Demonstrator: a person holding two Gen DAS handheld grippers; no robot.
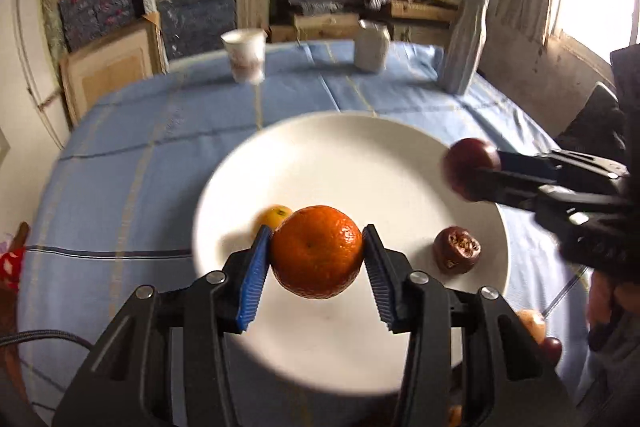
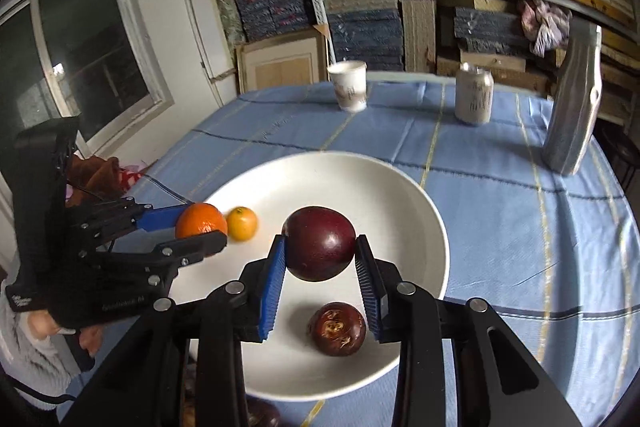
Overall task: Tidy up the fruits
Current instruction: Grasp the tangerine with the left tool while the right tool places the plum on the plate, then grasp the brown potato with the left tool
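Note:
My left gripper [image 1: 317,255] is shut on an orange mandarin [image 1: 317,251] and holds it above the white plate [image 1: 352,147]. Seen from the right wrist, that gripper [image 2: 202,231] and mandarin [image 2: 200,221] hover over the plate's left rim. My right gripper [image 2: 319,255] is shut on a smooth dark purple fruit [image 2: 319,243] over the plate [image 2: 412,211]; in the left wrist view it [image 1: 472,169] sits at the plate's right edge. On the plate lie a small yellow-orange citrus [image 2: 241,223] and a wrinkled dark purple fruit [image 2: 337,323].
A paper cup [image 2: 349,85], a can [image 2: 474,93] and a tall grey bottle [image 2: 572,107] stand at the far side of the blue checked tablecloth [image 2: 520,227]. More fruit [image 1: 534,323] lies near the plate's front edge. Stacked shelves rise behind.

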